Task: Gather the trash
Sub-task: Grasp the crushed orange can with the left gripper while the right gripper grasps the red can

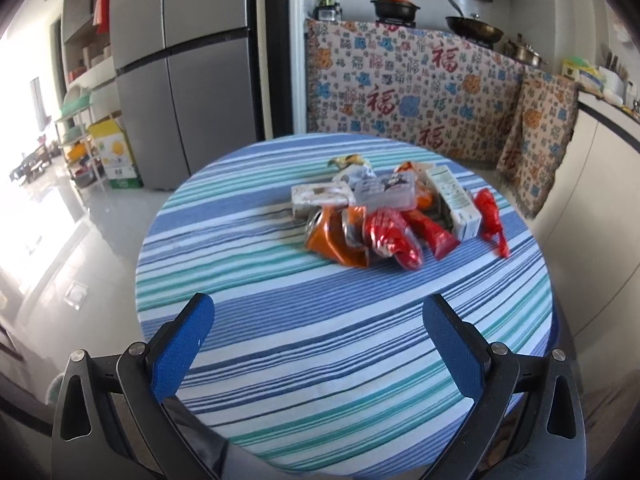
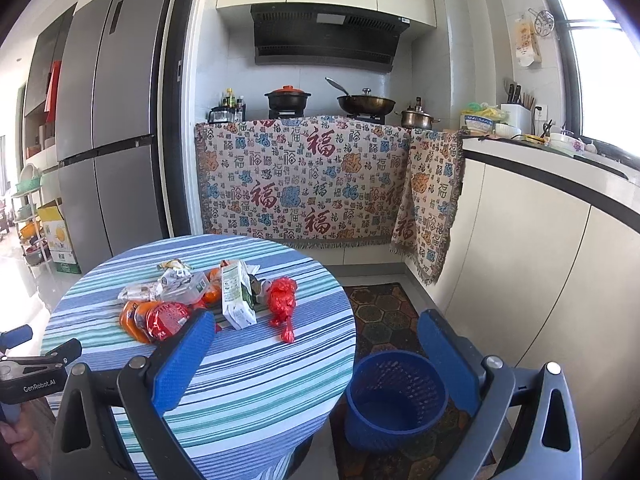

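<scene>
we hold the left gripper (image 1: 318,344) and right gripper (image 2: 316,350) with jaws wide and empty. the trash pile (image 1: 390,210), wrappers and what may be a small carton, lies mid-counter (image 1: 280,320) on striped cloth. the blue bin (image 2: 394,398) stands on the floor just beside it.

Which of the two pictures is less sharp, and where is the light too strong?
Left wrist view: the trash pile is motion-blurred and the floor at far left is washed out by glare. Right wrist view: sharper; the window is overexposed. Both bend straight lines at the edges.
</scene>
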